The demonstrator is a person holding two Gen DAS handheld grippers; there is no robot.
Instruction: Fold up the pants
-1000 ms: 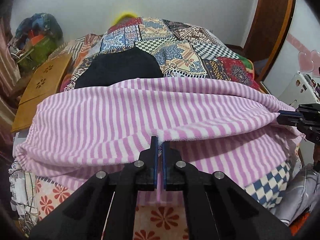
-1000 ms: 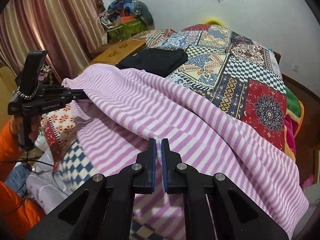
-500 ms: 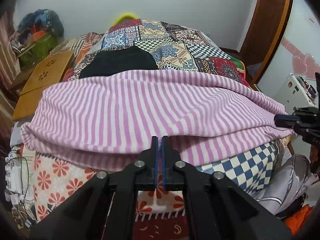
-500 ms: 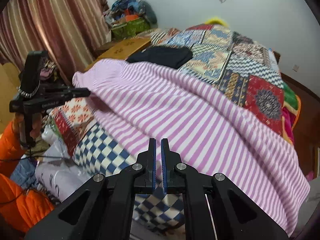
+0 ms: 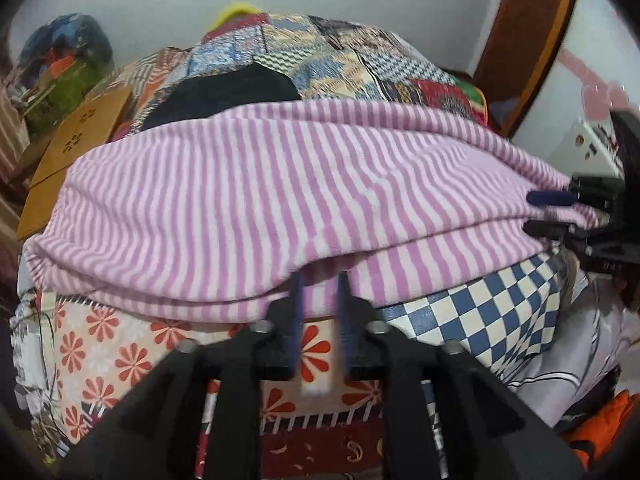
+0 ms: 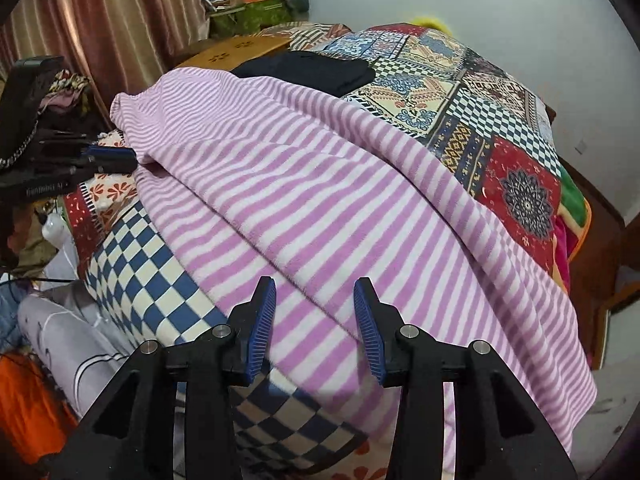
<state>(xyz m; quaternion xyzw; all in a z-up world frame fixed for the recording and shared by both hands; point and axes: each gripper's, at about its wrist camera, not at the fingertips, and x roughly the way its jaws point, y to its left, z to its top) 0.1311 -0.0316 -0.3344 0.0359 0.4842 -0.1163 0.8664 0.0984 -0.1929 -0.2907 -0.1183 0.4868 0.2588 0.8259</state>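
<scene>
The pink-and-white striped pants [image 5: 280, 184] lie folded double across the near end of the bed, and the right wrist view shows them [image 6: 320, 184] reaching to the mattress edge. My left gripper [image 5: 320, 286] is at the front hem, its jaws opening. A pale blurred strip shows between the jaws, and the pads do not press on it. My right gripper [image 6: 314, 296] hovers over the other end with its jaws opening, the cloth beneath them and not pinched. Each gripper appears in the other's view: the right gripper [image 5: 548, 214] at the right, the left gripper [image 6: 116, 160] at the left.
A black folded garment [image 5: 232, 88] lies behind the pants on the patchwork quilt [image 5: 360, 64]. A wooden board [image 5: 76, 140] and a heap of clutter [image 5: 64, 60] sit at the bed's left, by the curtain [image 6: 100, 20]. A wooden door frame [image 5: 532, 32] stands on the right.
The lifted upper layer of the pants has come down flat onto the lower layer. Both grippers sank toward the bed edge, and both have gone from shut on the cloth to parted.
</scene>
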